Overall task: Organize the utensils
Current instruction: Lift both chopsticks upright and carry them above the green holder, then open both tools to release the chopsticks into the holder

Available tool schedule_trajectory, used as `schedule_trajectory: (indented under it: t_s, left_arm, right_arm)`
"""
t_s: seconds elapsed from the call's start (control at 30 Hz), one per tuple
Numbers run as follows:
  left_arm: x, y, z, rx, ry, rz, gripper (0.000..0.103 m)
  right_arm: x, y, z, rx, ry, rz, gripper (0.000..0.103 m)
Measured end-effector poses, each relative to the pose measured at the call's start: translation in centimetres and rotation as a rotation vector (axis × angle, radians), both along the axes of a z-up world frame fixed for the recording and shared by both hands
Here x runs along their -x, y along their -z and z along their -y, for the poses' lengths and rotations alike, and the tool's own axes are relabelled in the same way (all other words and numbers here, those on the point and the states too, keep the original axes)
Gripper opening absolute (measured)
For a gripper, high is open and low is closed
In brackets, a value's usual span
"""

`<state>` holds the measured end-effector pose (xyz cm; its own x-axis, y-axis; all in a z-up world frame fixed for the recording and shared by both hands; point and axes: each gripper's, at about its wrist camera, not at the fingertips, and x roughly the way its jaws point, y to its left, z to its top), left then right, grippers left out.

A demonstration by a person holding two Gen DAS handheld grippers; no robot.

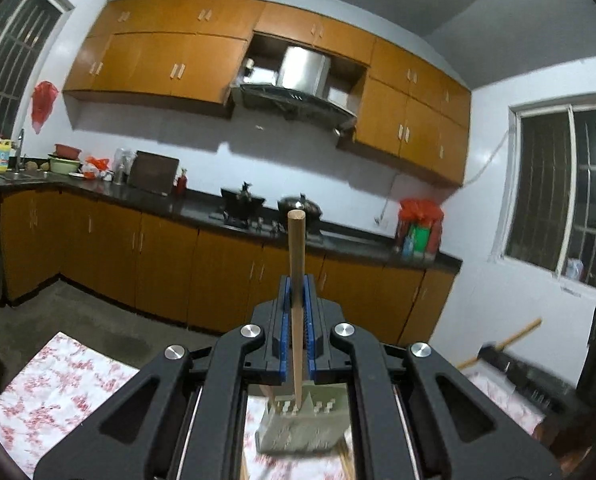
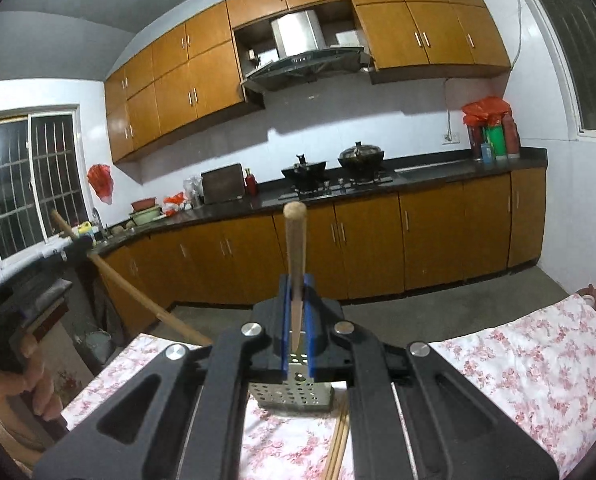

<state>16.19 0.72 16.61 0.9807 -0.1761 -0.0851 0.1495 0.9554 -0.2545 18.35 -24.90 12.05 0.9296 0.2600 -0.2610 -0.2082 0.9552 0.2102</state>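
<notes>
In the left wrist view my left gripper (image 1: 296,280) is shut on a round wooden stick (image 1: 296,240), whose blunt end points up and away past the blue pads. Under it a grey perforated utensil holder (image 1: 301,428) stands on the floral tablecloth (image 1: 58,392). My right gripper (image 2: 296,280) is likewise shut on a second wooden stick (image 2: 296,236), above the same metal holder (image 2: 294,396). A pair of chopsticks (image 2: 337,444) lies on the cloth beside the holder. Each view catches the other gripper at its side: the right gripper (image 1: 491,352) and the left gripper (image 2: 74,246) with its long stick (image 2: 138,296).
Both grippers are raised over the table and face a kitchen counter (image 2: 437,172) with a stove and pots (image 2: 359,156), orange cabinets above and below. A concrete floor separates table and counter. A hand (image 2: 38,380) shows at lower left. Barred windows (image 1: 569,188) flank the room.
</notes>
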Motion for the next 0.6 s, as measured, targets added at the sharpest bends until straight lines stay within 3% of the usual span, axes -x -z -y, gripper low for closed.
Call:
schedule_trajectory:
  t_s: [0.2,0.6]
  left_arm:
    - [-2.1,1.4,1.1,-0.019,-0.003,-0.012,0.007]
    - [-5.0,5.7,2.9,-0.069,0.052,-0.148,0.007]
  right_arm:
    - [-2.6,1.3,-0.7,0.022,-0.007,-0.059,0.008]
    - [-4.8,3.0,-1.8,0.052,-0.001,-0.118,0.011]
